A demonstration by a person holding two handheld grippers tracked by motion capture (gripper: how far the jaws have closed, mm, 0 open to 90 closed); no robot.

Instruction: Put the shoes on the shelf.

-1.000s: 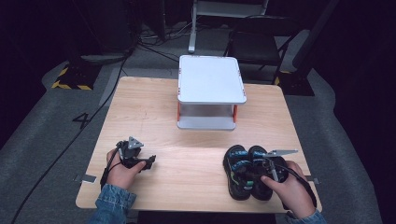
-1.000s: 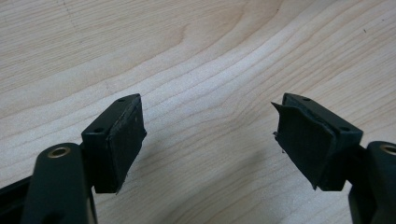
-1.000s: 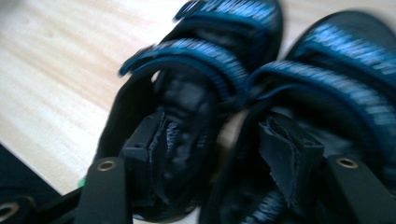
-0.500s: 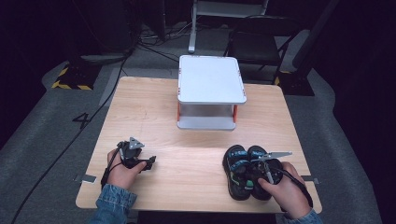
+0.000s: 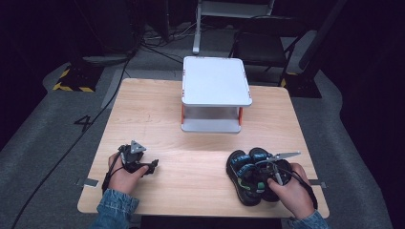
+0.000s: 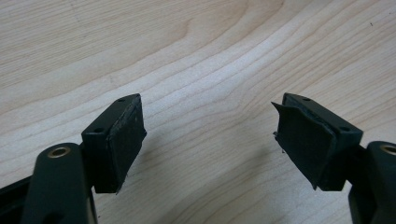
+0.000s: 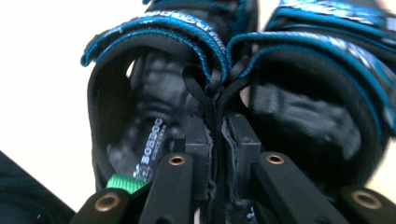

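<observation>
Because the two sandals (image 5: 253, 174) lie side by side at the near right of the tabletop (image 5: 191, 138), toes pointing away from the person, the right gripper (image 7: 219, 140) is right on them; its jaws have just been closing and now pinch the two inner heel straps (image 7: 215, 100) together. Far off at the left, the left gripper (image 6: 208, 140) rests open and holds nothing, so lifting falls to the right hand
</observation>
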